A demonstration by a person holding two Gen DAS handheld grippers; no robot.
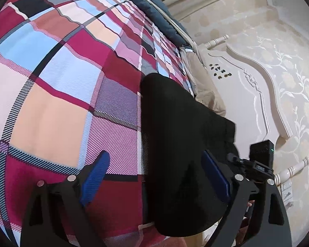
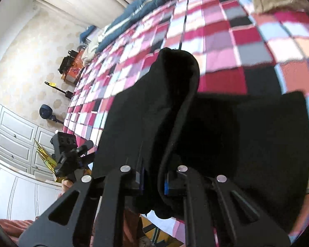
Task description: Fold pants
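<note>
The black pants lie on a plaid bedspread near the bed's edge. My left gripper is open, its blue pads wide apart, with the pants' left edge between them. In the right wrist view the pants lie partly flat, and a raised fold of the cloth runs up from my right gripper. That gripper is shut on the fold. The other gripper shows at the left of that view.
A cream carved headboard and floral wallpaper stand beside the bed. A blue quilt lies along the far side and a beige pillow by the headboard. White cabinets and stands are past the bed's end.
</note>
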